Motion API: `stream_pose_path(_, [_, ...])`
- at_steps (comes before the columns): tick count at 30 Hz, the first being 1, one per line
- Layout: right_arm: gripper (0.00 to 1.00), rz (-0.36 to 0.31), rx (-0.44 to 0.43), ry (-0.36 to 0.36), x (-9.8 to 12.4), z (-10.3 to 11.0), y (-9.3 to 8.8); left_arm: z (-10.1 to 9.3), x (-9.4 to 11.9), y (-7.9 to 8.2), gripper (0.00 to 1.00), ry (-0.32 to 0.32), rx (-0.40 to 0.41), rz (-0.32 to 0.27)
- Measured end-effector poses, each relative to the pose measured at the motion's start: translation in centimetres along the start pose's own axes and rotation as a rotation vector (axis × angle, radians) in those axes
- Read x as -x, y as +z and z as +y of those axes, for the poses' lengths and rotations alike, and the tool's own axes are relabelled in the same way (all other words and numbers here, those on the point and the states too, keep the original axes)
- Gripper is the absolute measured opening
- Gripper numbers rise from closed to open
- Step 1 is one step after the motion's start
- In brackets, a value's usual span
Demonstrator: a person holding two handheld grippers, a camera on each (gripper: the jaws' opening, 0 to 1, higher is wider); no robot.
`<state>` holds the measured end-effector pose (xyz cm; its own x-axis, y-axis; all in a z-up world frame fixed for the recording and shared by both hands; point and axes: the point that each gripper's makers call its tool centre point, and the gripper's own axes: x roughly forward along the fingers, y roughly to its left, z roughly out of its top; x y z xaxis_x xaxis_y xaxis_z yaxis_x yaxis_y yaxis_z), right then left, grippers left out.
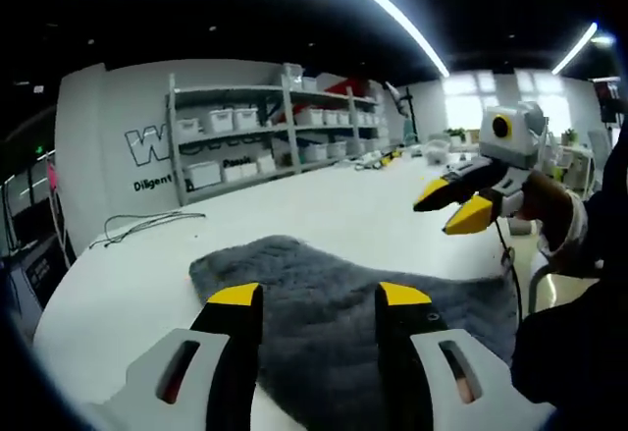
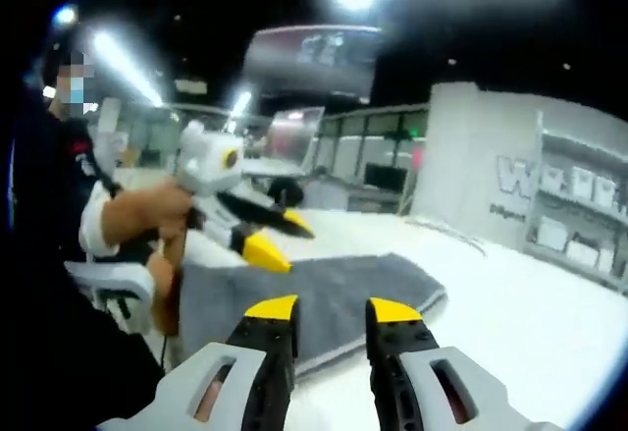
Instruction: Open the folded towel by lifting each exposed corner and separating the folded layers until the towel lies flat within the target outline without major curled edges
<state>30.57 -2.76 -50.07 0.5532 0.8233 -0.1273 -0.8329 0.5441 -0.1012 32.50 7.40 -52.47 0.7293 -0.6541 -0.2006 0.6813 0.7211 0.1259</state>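
The gray towel point(image 1: 343, 298) lay on the big white table point(image 1: 118, 284), and it looked soft and fuzzy. In the left gripper view, the left gripper point(image 1: 319, 298) hung just over the near part of the towel. Its 2 yellow-tipped jaws stood apart, with nothing between them. The right gripper point(image 1: 453, 205) was up in the air, above the far side of the towel and not touching it. Its jaws also stood apart and held nothing.

In the right gripper view, the towel point(image 2: 324, 298) lay just past the right gripper point(image 2: 332, 308). The towel's near edge looked thick, so it was probably folded there. The left gripper point(image 2: 275, 238) was held by a hand point(image 2: 162, 210) above the towel. No outline showed on the table, so I could not tell where the towel was meant to end up.

No corner had been picked up yet, so the job looked like it was only starting. Here is what could go wrong.

- A claw might pinch all the layers at once. Then the whole towel would lift and the fold would stay shut.
- A claw might close on just the fluff, and the corner would slip out.
- If 1 claw pulled sideways too hard, the towel could slide across the smooth table.
- If a corner was dropped too fast, the edge might curl over.
- The 2 claws were near each other, so they could bump.
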Motion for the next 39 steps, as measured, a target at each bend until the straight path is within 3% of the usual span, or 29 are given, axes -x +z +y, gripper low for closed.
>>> stream_pose_path(5, [0.24,-0.024,-0.087,-0.005,-0.1,-0.8,0.8,-1.2,0.1,0.3,0.46,-0.027,0.019,-0.02])
stream_pose_path(11, [0.27,-0.011,-0.074,-0.027,-0.5,-1.9,0.8,-2.9,0.3,0.0,0.47,-0.049,0.027,-0.019])
stream_pose_path(15, [0.29,-0.004,-0.154,0.002,-1.2,-1.8,0.7,-4.5,0.6,-0.2,0.49,-0.074,0.045,-0.021])
stream_pose_path(22, [0.36,-0.012,-0.2,0.018,-2.1,-2.2,1.3,-6.7,0.9,0.4,0.52,-0.096,0.028,-0.042])
stream_pose_path(28, [0.38,0.033,-0.232,-0.005,-2.9,-4.1,0.0,-8.7,0.9,0.3,0.58,-0.14,0.045,-0.03])
stream_pose_path(36, [0.39,0.075,-0.286,-0.01,-4.2,-6.1,-1.0,-10.5,0.5,0.9,0.6,-0.154,-0.003,-0.049])
stream_pose_path(39, [0.42,0.103,-0.314,0.007,-4.8,-6.3,-1.6,-11.3,0.2,0.6,0.6,-0.17,-0.035,-0.024])
